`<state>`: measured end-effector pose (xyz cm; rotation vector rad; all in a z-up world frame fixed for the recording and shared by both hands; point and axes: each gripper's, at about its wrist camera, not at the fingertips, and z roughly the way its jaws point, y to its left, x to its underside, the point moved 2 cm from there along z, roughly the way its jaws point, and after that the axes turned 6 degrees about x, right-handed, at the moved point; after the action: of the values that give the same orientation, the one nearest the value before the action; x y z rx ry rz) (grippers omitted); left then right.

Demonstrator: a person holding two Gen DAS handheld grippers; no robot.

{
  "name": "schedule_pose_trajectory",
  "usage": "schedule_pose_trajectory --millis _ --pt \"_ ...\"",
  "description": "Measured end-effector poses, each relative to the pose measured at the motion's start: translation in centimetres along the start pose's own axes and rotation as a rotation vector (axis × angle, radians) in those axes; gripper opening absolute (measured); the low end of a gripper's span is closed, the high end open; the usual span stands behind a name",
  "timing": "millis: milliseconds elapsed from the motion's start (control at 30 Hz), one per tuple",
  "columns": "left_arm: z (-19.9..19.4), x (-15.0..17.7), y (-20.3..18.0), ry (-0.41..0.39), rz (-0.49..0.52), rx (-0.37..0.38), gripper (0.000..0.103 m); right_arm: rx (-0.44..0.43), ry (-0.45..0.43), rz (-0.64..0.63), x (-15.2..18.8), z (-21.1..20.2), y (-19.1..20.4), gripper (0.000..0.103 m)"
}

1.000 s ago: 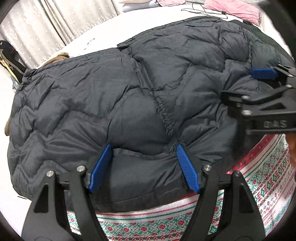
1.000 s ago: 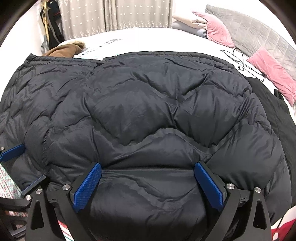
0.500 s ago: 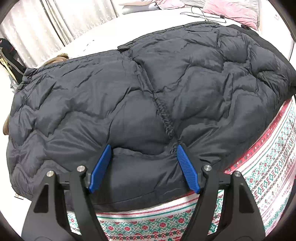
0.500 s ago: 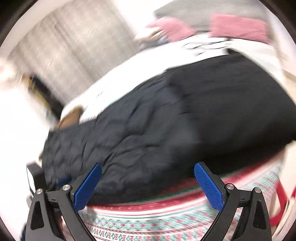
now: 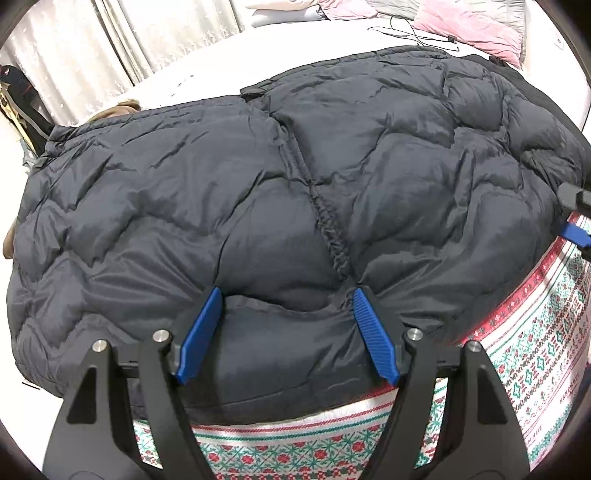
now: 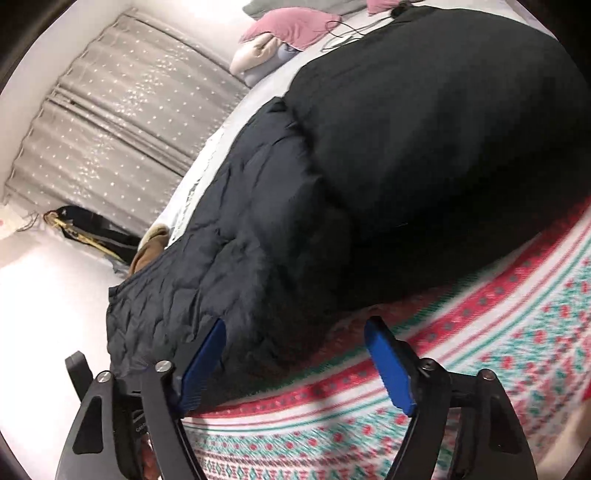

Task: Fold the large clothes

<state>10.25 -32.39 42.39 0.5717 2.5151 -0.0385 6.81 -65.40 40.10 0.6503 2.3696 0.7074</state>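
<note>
The right gripper [image 6: 295, 362] has swung away from the black quilted down coat [image 5: 295, 192] and now hangs open beside its edge. The coat lies spread on the patterned red-and-green bedcover [image 5: 535, 350]. The left gripper [image 5: 286, 332] rests open against the hem. Next I expect both must clamp that hem.

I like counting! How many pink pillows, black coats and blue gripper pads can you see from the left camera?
Pink pillows: 2
Black coats: 1
Blue pads on the left hand-held gripper: 2
Total: 5
</note>
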Motion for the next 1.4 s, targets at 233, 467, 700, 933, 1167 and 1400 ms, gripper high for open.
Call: schedule_pose_trajectory --millis 233,467,700,933,1167,1400 --pt "0.4 -0.3 0.0 0.009 -0.014 0.005 0.075 -0.006 -0.047 -0.031 1.2 2.4 2.5 0.062" --pt "0.6 -0.6 0.2 0.010 -0.023 0.011 0.075 0.045 -0.136 -0.066 0.9 1.8 4.8 0.032" --pt "0.5 -0.8 0.2 0.011 -0.043 0.031 0.075 0.069 -0.212 -0.142 0.8 0.3 8.0 0.015" --pt "-1.0 -1.4 1.8 -0.017 -0.089 0.068 0.075 0.136 -0.277 -0.241 0.5 -2.3 10.5 0.012" --pt "-0.8 -3.4 2.2 -0.041 -0.087 0.086 0.075 0.221 -0.368 -0.380 1.2 -6.7 12.3 0.011" --pt "2.1 -6.2 -0.4 -0.012 0.010 0.024 0.075 0.248 -0.406 -0.467 2.5 -6.5 14.5 0.011"
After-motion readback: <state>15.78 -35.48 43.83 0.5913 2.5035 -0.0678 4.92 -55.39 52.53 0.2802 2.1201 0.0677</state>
